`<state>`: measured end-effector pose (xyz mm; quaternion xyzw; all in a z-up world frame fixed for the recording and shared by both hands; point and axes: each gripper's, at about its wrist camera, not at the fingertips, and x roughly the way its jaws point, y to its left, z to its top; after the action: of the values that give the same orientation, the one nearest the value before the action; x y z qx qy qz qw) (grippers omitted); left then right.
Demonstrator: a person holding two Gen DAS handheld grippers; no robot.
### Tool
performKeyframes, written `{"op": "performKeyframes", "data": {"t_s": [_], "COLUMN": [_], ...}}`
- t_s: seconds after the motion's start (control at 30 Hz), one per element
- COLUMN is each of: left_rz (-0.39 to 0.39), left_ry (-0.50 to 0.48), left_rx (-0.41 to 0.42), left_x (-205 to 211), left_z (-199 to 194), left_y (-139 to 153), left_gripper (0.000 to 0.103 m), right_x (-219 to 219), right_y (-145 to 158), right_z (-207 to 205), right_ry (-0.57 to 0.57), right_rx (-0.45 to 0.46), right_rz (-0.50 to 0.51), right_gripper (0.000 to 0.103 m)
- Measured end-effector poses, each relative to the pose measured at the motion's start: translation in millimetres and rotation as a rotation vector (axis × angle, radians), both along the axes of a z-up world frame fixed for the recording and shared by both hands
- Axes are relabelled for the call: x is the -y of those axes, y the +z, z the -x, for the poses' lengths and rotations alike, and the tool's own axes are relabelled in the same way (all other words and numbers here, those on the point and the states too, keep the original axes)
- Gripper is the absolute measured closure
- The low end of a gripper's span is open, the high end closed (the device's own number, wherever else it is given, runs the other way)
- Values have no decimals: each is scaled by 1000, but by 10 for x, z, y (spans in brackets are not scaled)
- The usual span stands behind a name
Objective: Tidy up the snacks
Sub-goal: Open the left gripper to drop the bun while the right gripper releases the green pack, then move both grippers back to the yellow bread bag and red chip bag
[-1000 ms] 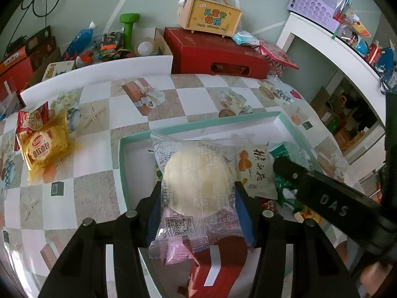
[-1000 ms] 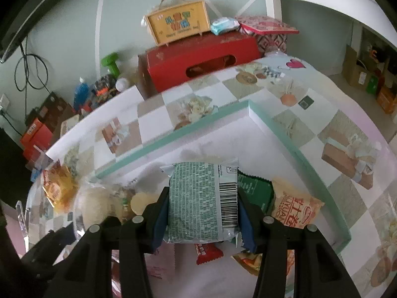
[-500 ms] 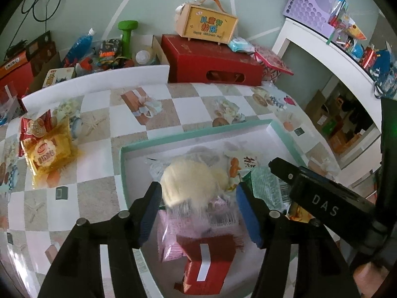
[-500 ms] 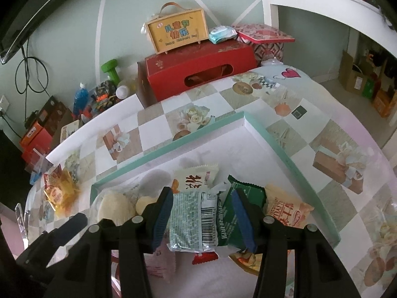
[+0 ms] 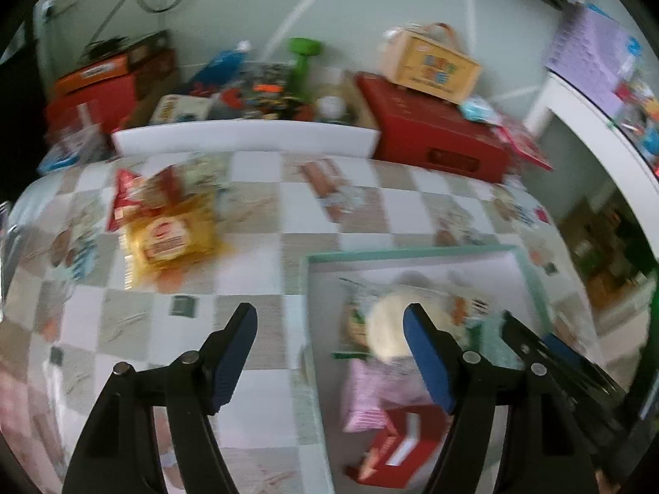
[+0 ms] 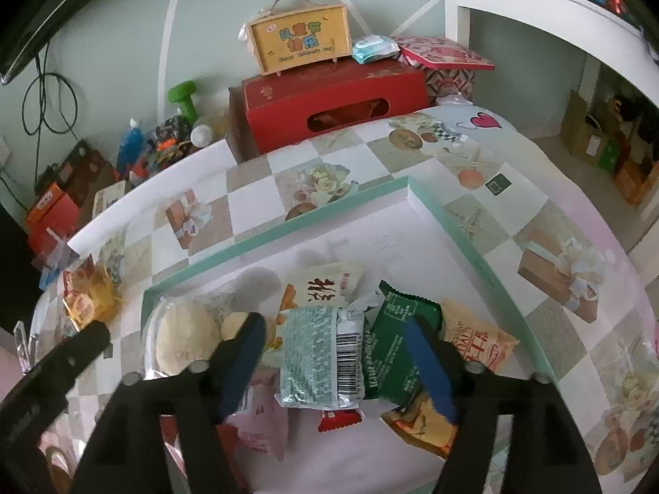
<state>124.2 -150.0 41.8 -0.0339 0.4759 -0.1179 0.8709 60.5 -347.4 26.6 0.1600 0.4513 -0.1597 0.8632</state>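
Observation:
A white tray with a teal rim holds several snack packets. My right gripper hovers over it with its jaws opening. A green-white barcode packet lies loose between them, touched by neither pad. Beside it lie a dark green packet, an orange packet and a round pale cake. My left gripper is empty and its jaws are opening over the tray's left edge. A yellow packet and a red packet lie on the tablecloth to the left.
Behind the table stand a red box, a yellow carry box and a green dumbbell among clutter. A white shelf unit rises at the right. Bare checked tablecloth lies between the tray and the loose packets.
Both grippers went from shut on a packet to open. The cake and the barcode packet dropped into the tray. The left gripper then swung left and up; the right stayed put.

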Motion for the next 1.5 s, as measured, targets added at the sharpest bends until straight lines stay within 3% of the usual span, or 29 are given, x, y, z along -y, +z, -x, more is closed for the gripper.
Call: {"op": "performKeyframes", "data": {"t_s": [0.03,0.1,0.33,0.47,0.83,0.9,1.3,1.5], "left_rz": [-10,-22,-46,-53,-63,-57,-42,-16], "left_ry": [22,62,149,179,221,228,241,242], "left_rx": [-4,-14,-64,-75,-85,-87,-72,-74], "left_x": [-37,-107,-285,-369,-582,-619,-815,-931], "left_z": [-15,-44,-108,-111,-101,-91,33,67], "left_y": [-19,-66,-202,-229,-213,-209,-94,-66], "left_gripper": [14,10,9,8,7,0,0,0], "right_x": [-19,-54,-212,-293,-443,-474,-653,-773], "right_y": [3,10,39,63,93,95,141,184], "right_z": [-5,-12,-62,-81,-123,-135,-155,-176], "right_ry": [1,7,45,64,105,114,146,177], "right_rx": [-2,0,0,10,13,13,26,58], "right_rz": [6,9,27,36,55,57,72,22], "right_gripper": [21,18,12,0,0,0,0,0]}}
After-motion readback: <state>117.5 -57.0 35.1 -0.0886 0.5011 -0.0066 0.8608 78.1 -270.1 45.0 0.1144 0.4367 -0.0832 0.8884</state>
